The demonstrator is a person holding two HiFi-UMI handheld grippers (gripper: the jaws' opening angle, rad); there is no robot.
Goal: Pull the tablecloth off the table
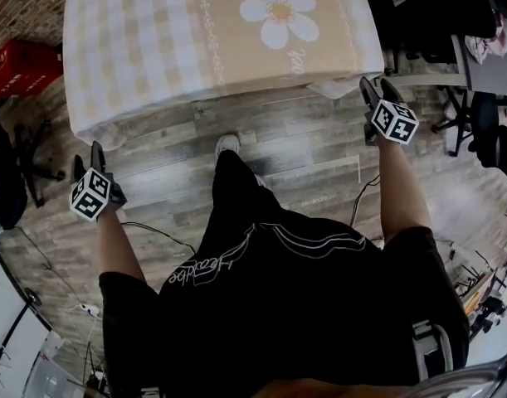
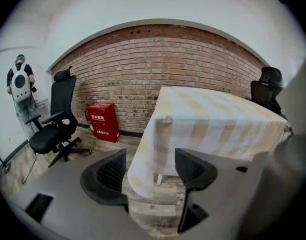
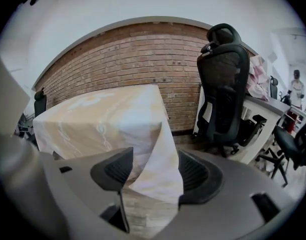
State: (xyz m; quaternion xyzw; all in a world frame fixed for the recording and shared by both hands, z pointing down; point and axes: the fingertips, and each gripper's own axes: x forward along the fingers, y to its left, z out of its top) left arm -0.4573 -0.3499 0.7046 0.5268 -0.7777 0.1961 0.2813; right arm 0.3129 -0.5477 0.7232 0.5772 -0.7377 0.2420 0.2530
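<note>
A beige-and-white checked tablecloth (image 1: pixel 153 40) with a daisy print covers the table, and its edges hang down all round. My left gripper (image 1: pixel 88 160) is open below the near left corner, a little short of it. In the left gripper view that hanging corner (image 2: pixel 140 176) shows through the gap of the left gripper (image 2: pixel 150 169), beyond the pads. My right gripper (image 1: pixel 377 88) is open at the near right corner. In the right gripper view that corner (image 3: pixel 158 176) hangs in the gap of the right gripper (image 3: pixel 154 166), and neither pad presses on it.
A red box (image 1: pixel 21 66) stands on the wood floor left of the table, by the brick wall (image 2: pixel 158 64). One black office chair (image 2: pixel 55 129) stands at the left. Another chair (image 3: pixel 223 94) and a desk (image 1: pixel 485 65) are at the right. Cables (image 1: pixel 153 226) cross the floor.
</note>
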